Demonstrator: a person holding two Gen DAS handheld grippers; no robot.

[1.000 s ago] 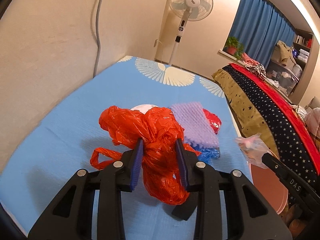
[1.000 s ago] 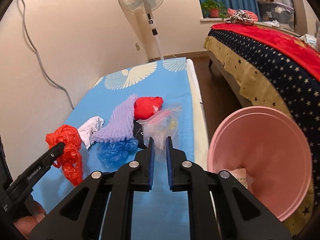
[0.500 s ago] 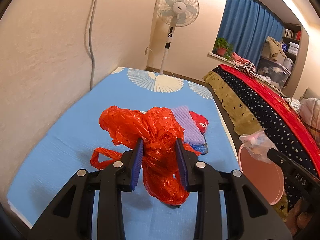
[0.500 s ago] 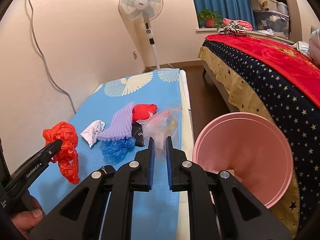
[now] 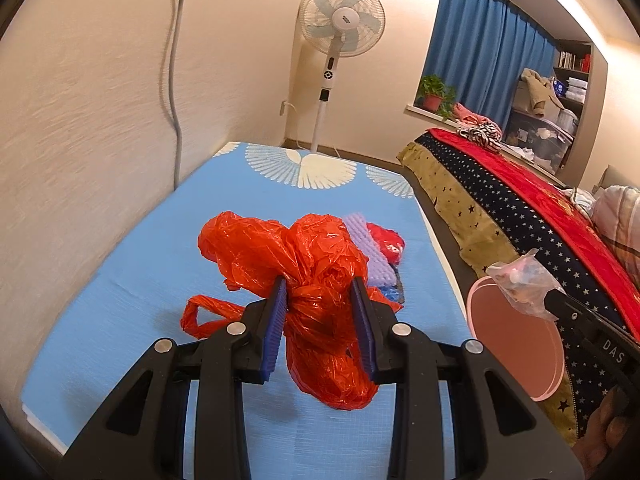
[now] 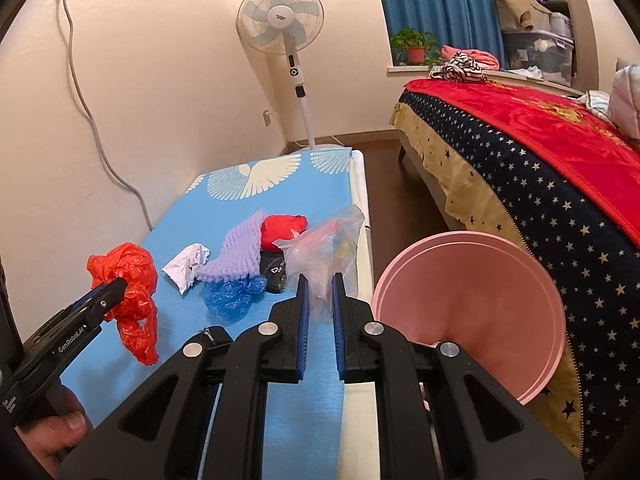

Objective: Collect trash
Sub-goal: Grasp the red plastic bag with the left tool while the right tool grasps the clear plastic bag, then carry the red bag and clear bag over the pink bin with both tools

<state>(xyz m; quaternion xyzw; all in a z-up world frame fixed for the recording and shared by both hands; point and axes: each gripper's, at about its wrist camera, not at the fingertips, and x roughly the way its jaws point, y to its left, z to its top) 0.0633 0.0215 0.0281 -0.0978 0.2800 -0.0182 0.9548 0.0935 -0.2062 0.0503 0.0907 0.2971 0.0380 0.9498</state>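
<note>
Both tools are raised off the tabletop (image 6: 280,432): left tool (image 5: 322,320) clamps red bag (image 5: 316,280), right tool (image 6: 319,312) clamps clear bag (image 6: 324,252), now nearer bin (image 6: 472,304).

A standing fan (image 6: 280,28) faces the star-patterned bed (image 6: 520,160).

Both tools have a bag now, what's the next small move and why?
Probably swing the right tool, shut on the clear plastic bag, over the pink bin just to its right and release. The left tool holds the red plastic bag farther away.
</note>
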